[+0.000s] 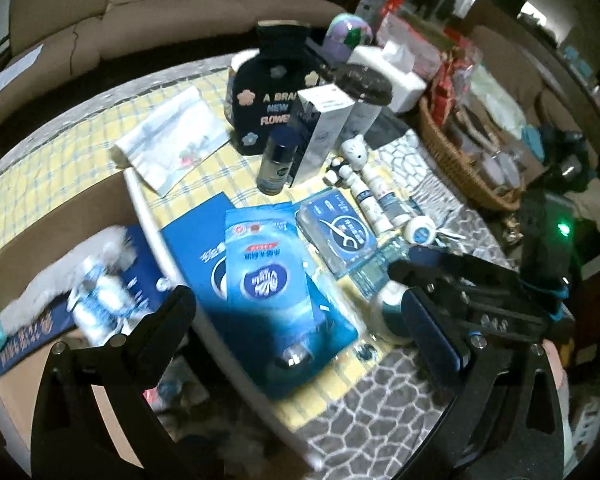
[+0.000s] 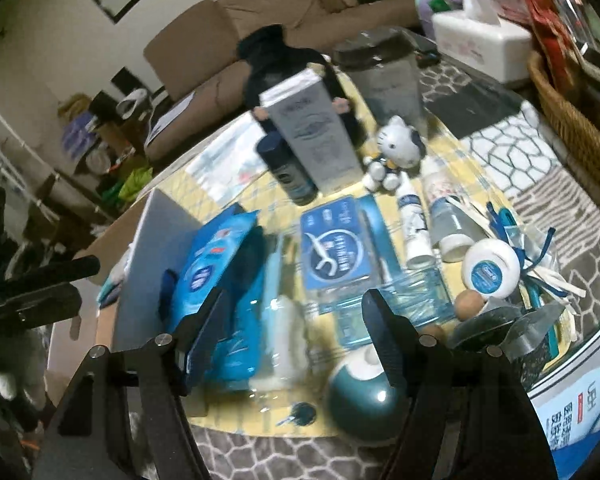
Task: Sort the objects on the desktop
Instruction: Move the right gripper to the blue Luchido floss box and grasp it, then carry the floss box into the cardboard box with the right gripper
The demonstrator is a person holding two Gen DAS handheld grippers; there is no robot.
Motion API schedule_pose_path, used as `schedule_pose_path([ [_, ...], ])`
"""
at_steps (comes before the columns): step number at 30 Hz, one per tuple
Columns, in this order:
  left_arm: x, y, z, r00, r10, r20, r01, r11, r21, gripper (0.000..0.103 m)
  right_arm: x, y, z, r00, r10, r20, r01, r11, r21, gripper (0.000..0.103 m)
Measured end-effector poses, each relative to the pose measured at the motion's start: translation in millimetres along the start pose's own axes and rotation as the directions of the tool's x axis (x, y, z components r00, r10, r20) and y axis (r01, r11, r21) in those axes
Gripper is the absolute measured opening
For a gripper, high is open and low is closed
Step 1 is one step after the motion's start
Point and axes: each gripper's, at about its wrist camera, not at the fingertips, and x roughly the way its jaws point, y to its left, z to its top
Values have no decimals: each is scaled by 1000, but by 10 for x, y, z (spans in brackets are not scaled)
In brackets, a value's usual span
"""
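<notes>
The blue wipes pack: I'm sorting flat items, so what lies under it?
Under the wipes pack lies a dark blue booklet, its corner showing. How much else sits beneath is covered.

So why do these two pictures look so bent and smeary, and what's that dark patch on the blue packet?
Both views bulge from fisheye lenses, with black corners. In the left wrist view the bottles in the cardboard box smear with motion blur, and a shadow falls across the blue wipes packet. In the right wrist view the near packet blurs, while the white cat figurine stays fairly sharp.

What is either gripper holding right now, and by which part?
Nothing. The left gripper and right gripper both hang open over the cluttered table, jaws empty.
</notes>
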Motion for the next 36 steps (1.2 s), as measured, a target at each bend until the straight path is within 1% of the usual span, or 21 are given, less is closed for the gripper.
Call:
schedule_pose_path([
  [2,146,-4,107,1000,12,-18,-12,1000,-11,103,64,-42,-3,1000,12,-16,-12,1000,-1,61],
  [3,200,-10,150,1000,14,-21,-14,1000,-17,103,88,-61,0,1000,11,-20,-11,1000,2,57],
  [4,254,-11,198,1000,17,-23,-18,1000,-24,103,112,-85,21,1000,0,-22,0,1000,2,56],
  [5,287,-13,226,1000,18,-23,-19,999,-29,103,122,-103,43,1000,-14,-19,14,1000,-3,56],
  [7,353,-23,277,1000,15,-18,-15,999,-39,103,129,-125,119,998,-71,2,71,997,-32,56],
  [10,400,-39,274,1000,7,-15,-8,998,-55,103,216,-79,231,992,-121,21,123,987,-106,56],
  [12,414,-28,242,1000,3,-11,-4,998,-68,103,362,-10,269,984,-175,12,175,972,-157,58],
  [13,413,-17,228,1000,-2,-11,1,997,-74,103,413,11,279,982,-188,6,186,968,-167,59],
  [15,402,20,201,1000,-11,-11,10,996,-90,103,569,47,273,977,-211,-13,205,959,-196,63],
  [16,394,36,198,1000,-13,-10,12,995,-97,103,648,58,270,972,-234,-21,224,951,-211,64],
  [18,357,74,184,1000,-18,-2,17,994,-106,103,750,84,256,963,-266,-30,252,939,-235,64],
  [23,257,98,125,999,-44,11,45,992,-120,103,831,94,231,966,-257,-38,241,940,-242,66],
  [26,184,99,84,998,-61,21,63,990,-129,103,830,131,218,964,-260,-59,237,937,-256,67],
  [27,153,100,68,998,-65,23,68,989,-129,103,827,151,203,963,-265,-54,241,932,-271,67],
  [29,84,113,35,997,-67,32,71,989,-133,103,866,158,176,954,-295,-56,266,917,-295,67],
  [30,40,129,13,997,-74,37,79,987,-137,103,900,145,154,952,-298,-72,264,917,-301,65],
  [31,-4,145,-7,996,-80,42,85,986,-141,103,896,170,143,952,-298,-67,265,916,-302,64],
  [34,-203,227,-101,994,-89,64,97,985,-143,103,816,146,176,955,-290,-56,265,925,-272,64],
  [36,-361,330,-179,993,-90,81,102,983,-151,103,672,121,210,964,-265,-30,250,938,-242,64],
])
